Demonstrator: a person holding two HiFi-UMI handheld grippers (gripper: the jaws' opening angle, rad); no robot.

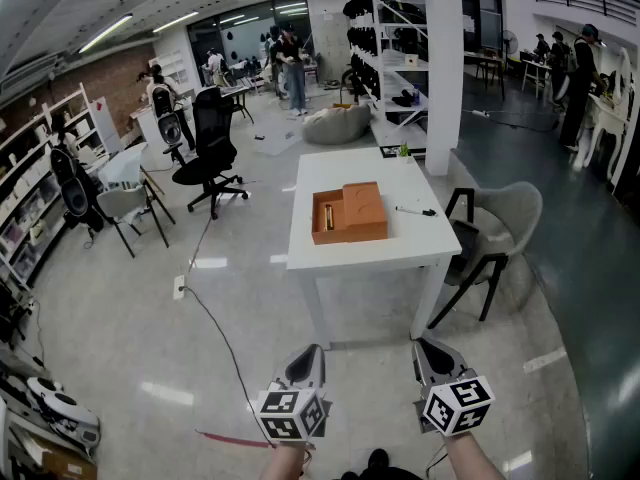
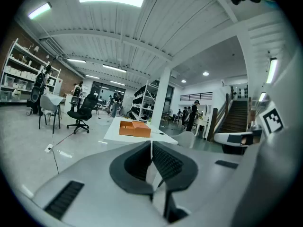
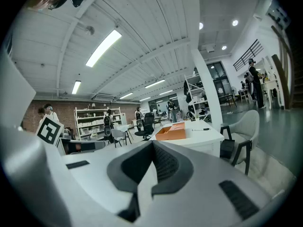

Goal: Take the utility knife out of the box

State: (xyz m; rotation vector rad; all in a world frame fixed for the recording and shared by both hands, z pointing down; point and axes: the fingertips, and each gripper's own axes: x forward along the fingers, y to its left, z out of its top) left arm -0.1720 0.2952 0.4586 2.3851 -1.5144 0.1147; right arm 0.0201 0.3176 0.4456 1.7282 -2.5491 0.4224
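While box [image 1: 350, 213] sits on table [image 1: 312, 251] | pen [image 1: 415, 211] near | chair [image 1: 505, 218] alongside

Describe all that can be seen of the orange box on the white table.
The orange box is low, rectangular and matte. It lies flat near the middle of the white table. Its left part is an open recess with a slim yellowish object inside; the right part is a raised, closed block. Nothing else touches it.

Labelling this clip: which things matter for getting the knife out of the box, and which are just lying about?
Job: box, knife in it, left tool, right tool.
Lying about: pen on the table, grey chair, black office chair.
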